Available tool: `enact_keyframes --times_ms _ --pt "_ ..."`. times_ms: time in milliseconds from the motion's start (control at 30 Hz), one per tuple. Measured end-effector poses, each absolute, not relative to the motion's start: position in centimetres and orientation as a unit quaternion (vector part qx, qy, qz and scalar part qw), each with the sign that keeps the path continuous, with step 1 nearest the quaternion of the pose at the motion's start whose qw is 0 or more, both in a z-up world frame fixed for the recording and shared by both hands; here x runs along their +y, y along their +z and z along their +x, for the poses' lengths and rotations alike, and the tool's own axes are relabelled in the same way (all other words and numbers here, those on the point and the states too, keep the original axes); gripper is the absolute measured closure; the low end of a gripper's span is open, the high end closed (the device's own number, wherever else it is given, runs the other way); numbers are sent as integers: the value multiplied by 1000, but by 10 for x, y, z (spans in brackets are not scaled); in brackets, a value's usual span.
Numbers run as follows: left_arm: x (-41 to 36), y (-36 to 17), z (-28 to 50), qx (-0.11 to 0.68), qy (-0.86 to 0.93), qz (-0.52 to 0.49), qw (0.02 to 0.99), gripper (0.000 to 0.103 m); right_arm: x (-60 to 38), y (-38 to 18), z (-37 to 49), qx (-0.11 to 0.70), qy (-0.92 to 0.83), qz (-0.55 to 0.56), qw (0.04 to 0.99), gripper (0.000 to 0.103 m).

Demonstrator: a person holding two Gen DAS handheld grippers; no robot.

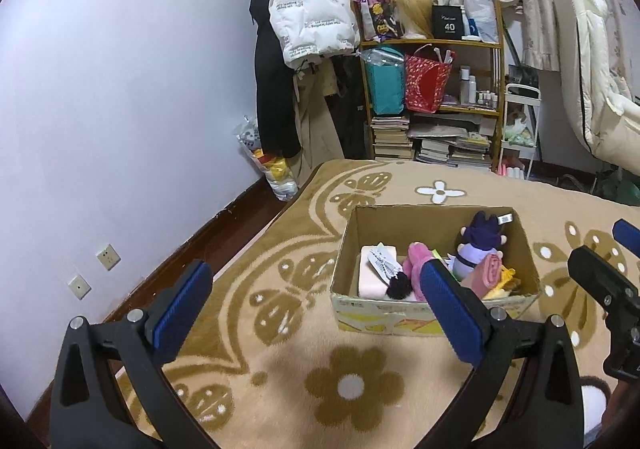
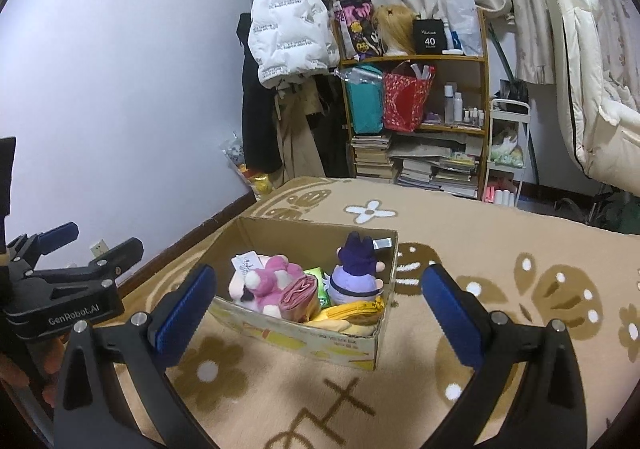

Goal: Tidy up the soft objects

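**Soft toys gathered in one cardboard box on the patterned blanket**

A tan blanket (image 2: 460,233) with brown flower and butterfly motifs covers the bed and carries everything in the foreground. Far behind it, one white puffer jacket (image 2: 290,29) printed with rows of small lettering, too small to read, hangs beside a wooden shelf (image 2: 484,89) that holds a black box marked "40" (image 2: 430,35), one teal bag and one red bag, with stacked books below.

One open cardboard box (image 2: 280,333) sits on the blanket in the near middle. Inside it are a purple plush doll (image 2: 356,277) at the right, a pink plush toy (image 2: 276,281) at the left with a white printed tag on it, a rolled pink cloth (image 2: 298,299) between them, and a yellow zip pouch (image 2: 352,311) at the near right corner.

The right hand-held gripper (image 2: 320,301) hovers near the box with its two blue-padded fingers spread wide and nothing between them. The left hand-held gripper (image 1: 316,301) is likewise spread apart and empty, to the left of the box; its black body reads "GenRobot.AI" in the right wrist view.
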State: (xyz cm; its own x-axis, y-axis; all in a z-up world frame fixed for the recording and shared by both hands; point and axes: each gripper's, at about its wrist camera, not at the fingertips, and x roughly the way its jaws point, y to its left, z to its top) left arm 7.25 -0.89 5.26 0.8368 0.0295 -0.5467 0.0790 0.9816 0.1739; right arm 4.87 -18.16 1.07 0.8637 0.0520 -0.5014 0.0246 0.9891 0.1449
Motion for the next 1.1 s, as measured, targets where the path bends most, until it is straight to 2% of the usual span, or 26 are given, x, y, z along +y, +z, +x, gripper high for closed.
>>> enact_keyframes --times_ms 500,867,1100 --pt "-14 61 22 275 -22 115 954 0 -175 27 9 248 9 69 966 0" --pt "3 51 10 270 -40 79 959 0 -173 4 -11 258 -19 73 963 0" --pt "-10 29 15 290 -53 104 950 0 -175 -8 -10 267 -16 66 961 0"
